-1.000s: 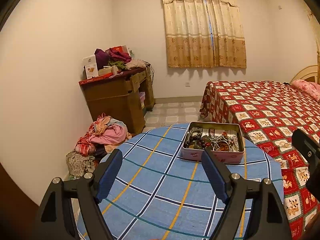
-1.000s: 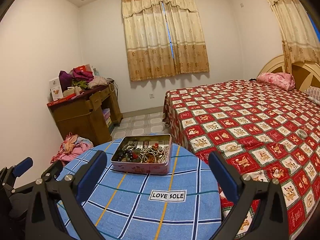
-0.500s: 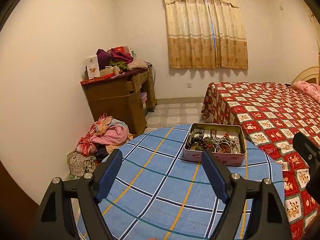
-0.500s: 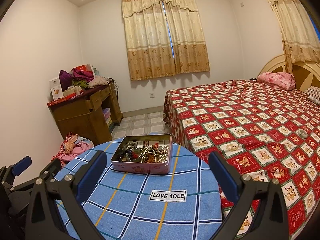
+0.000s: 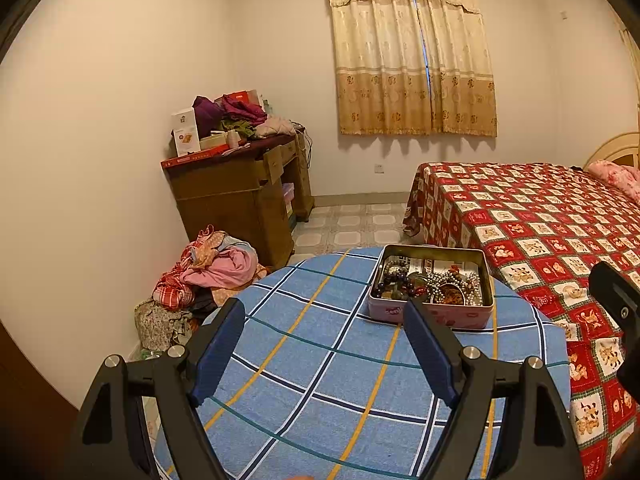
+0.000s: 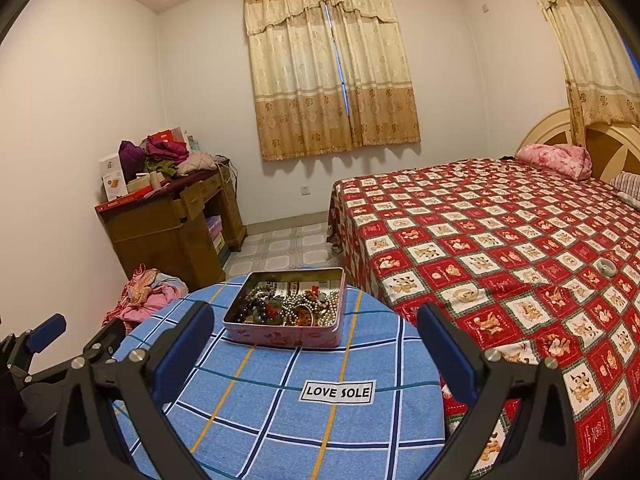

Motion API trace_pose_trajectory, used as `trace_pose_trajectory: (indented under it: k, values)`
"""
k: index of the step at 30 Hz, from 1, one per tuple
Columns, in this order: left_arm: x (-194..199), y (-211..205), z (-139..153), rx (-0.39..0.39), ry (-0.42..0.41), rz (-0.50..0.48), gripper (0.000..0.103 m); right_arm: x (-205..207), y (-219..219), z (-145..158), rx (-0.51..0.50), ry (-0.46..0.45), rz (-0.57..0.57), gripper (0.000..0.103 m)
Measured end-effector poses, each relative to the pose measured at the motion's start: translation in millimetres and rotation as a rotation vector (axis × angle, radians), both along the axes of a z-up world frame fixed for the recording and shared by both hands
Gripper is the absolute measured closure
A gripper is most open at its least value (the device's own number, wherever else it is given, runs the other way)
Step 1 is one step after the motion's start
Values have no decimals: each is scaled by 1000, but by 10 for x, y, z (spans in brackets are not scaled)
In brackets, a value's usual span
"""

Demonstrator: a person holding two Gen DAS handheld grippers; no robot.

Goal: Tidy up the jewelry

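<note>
Both hand-held grippers wide apart and empty over the round desk

The left hand-held gripper (image 5: pixel 324 344) and right hand-held gripper (image 6: pixel 316 350) hold nothing — the pink tin (image 6: pixel 286 336) of tangled beads and chains (image 6: pixel 294 307) sits beyond them on the blue checked cloth (image 6: pixel 280 412), at the desk's far edge, near the red-quilted bed (image 6: pixel 500 240).

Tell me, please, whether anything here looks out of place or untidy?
A pale ring-shaped piece lies alone on the bedspread, away from the tin, whose beads sit in one tangled heap.
</note>
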State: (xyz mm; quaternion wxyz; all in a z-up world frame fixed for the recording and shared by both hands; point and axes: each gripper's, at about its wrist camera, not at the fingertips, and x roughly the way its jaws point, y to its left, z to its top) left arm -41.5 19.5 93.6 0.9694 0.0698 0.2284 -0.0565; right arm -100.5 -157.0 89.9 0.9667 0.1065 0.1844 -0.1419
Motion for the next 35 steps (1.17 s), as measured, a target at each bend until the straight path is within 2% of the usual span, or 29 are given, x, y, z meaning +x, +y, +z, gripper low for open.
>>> trace_pose_trajectory:
  k: [25, 31, 35]
  values:
    - [34, 21, -9, 15, -16, 39, 22, -12, -12, 16, 1, -1, 1, 0]
    - [94, 98, -61, -32, 26, 31, 22, -14, -41, 12, 3, 7, -1, 0]
    - [164, 122, -138, -1, 48, 35, 22, -9, -142, 12, -10, 23, -43, 0]
